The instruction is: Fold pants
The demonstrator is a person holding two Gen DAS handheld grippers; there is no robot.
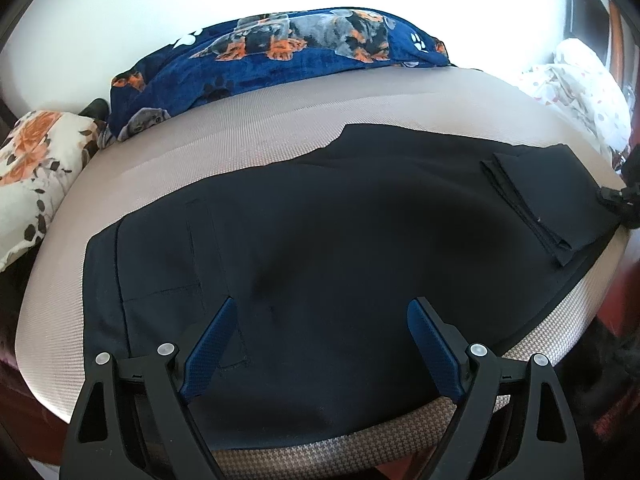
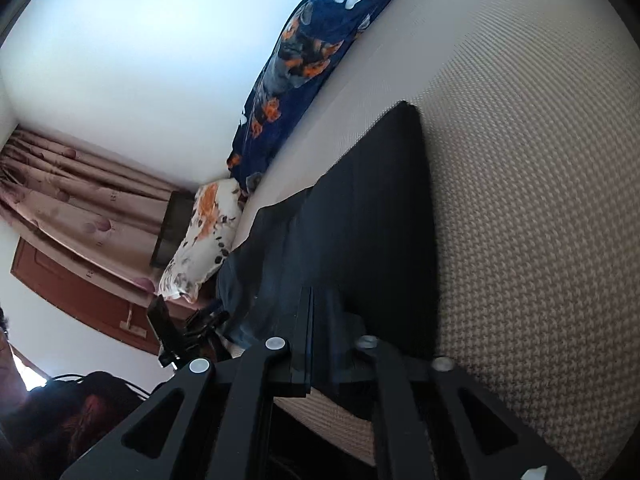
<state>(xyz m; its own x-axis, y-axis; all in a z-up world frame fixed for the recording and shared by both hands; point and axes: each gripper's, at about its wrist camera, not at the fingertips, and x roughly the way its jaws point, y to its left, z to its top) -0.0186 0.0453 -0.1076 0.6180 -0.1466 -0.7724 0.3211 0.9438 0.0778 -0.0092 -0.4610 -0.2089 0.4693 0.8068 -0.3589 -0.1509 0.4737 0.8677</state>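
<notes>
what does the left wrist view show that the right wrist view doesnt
Left wrist only: the open left gripper above the whole spread of the black pants, the hems folded over at the right, and white dotted bedding.
Right wrist only: pink curtains, with the right gripper apparently shut on the pants' layered edge.
Both: the dog-print blanket, floral pillow, beige mattress.

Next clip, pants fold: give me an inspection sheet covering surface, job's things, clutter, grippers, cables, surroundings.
Surface: bed with beige woven cover.
Job's things: dark pants spread flat, leg ends folded back at the right end.
Clutter: blue dog-print blanket along the far edge; floral pillow at left; white dotted bedding at right.
Grippers: left gripper open above the pants' near edge; right gripper shut on the pants.
Cables: dark cords, lower left of right view.
Surroundings: white wall, pink curtain, brown door.
</notes>
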